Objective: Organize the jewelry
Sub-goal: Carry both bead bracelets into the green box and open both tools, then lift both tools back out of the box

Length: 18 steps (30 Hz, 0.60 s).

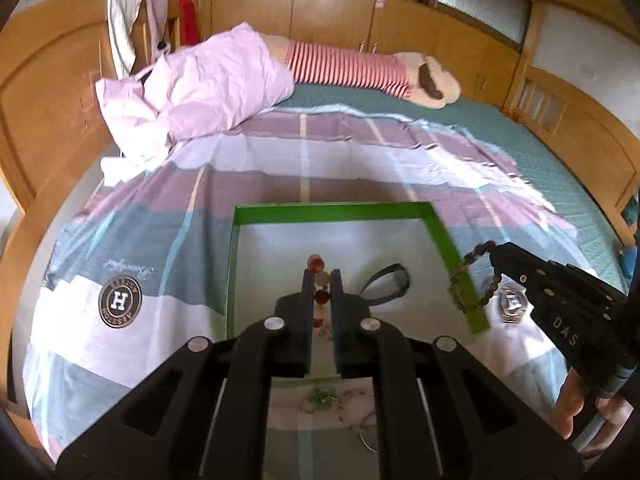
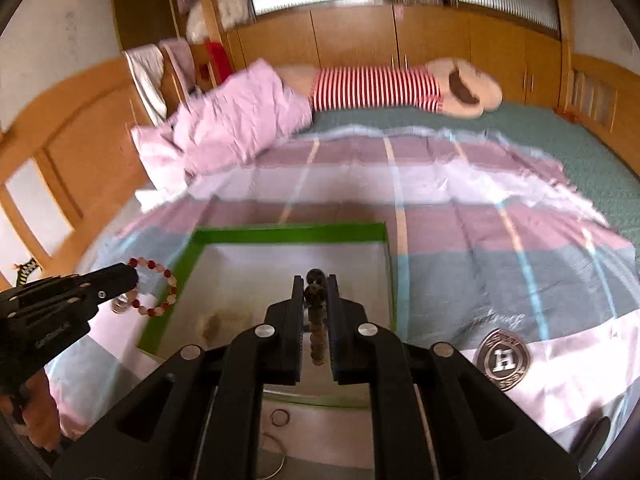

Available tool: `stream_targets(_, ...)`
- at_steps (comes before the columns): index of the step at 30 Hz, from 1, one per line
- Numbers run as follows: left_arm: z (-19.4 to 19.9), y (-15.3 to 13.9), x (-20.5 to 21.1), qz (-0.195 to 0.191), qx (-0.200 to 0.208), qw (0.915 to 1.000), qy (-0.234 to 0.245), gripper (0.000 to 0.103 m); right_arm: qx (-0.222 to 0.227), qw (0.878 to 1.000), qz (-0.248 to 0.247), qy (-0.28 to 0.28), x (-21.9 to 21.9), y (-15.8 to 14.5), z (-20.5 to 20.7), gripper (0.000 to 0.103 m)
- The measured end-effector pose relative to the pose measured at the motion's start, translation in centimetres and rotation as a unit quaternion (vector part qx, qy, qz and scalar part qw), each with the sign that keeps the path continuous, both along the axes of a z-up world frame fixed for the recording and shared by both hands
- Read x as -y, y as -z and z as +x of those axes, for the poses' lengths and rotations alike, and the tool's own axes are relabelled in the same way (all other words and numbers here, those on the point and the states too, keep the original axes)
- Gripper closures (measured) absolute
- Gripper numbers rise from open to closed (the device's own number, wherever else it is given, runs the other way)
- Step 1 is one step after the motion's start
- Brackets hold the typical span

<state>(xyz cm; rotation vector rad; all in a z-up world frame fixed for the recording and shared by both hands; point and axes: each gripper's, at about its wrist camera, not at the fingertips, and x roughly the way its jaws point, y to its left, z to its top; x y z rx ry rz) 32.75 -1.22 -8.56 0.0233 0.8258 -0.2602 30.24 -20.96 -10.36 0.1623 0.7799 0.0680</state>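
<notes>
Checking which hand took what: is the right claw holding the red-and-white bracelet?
No, the right claw grips a dark bead bracelet; the left claw holds the red-and-white one.

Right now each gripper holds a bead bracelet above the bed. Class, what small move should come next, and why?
Probably carry both inward over the green-rimmed tray and lower them. The left gripper is shut on the red bead bracelet, the right gripper on the dark bead bracelet, which hangs by the tray's rim.
</notes>
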Motion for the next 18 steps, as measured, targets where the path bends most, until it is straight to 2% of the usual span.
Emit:
stream_targets(4, 2.3, 3.3, 0.0, 0.020, -0.046, 0.9986, -0.019, 0.095, -0.043, 0.999, -0.018, 0.006, -0.1, 3.1, 1.8, 0.092)
stream_targets(10, 3.7, 5.9, -0.6, 0.029, -0.073, 0.9961, -0.040, 0.095, -0.069, 0.997, -0.020, 0.015, 0.1, 5.0, 2.3, 0.092)
stream_targets(11, 3.9, 6.3, -0.6, 0.028, -0.078, 0.9957, -0.041, 0.094, -0.073, 0.997, -0.019, 0.014, 0.1, 5.2, 2.2, 0.091)
stream_targets(12, 4.0, 6.4, -0.6, 0.028, -0.081, 0.9955, -0.043, 0.094, -0.076, 0.997, -0.018, 0.014, 0.1, 5.2, 2.1, 0.084)
stream_targets(13, 4.0, 6.6, -0.5, 0.030, -0.082, 0.9952, -0.044, 0.092, -0.077, 0.997, -0.015, 0.012, 0.1, 5.2, 2.0, 0.075)
stream_targets(15, 3.9, 6.7, -0.5, 0.031, -0.086, 0.9950, -0.042, 0.078, -0.073, 0.997, -0.009, 0.004, 0.0, 4.8, 1.4, 0.068)
stream_targets(16, 3.8, 6.6, -0.4, 0.031, -0.086, 0.9949, -0.041, 0.067, -0.071, 0.997, -0.009, 0.001, -0.1, 4.6, 1.2, 0.067)
stream_targets(18, 3.2, 6.1, -0.5, 0.024, -0.083, 0.9954, -0.042, 0.065, -0.068, 0.998, -0.005, -0.010, -0.4, 4.0, 0.4, 0.067)
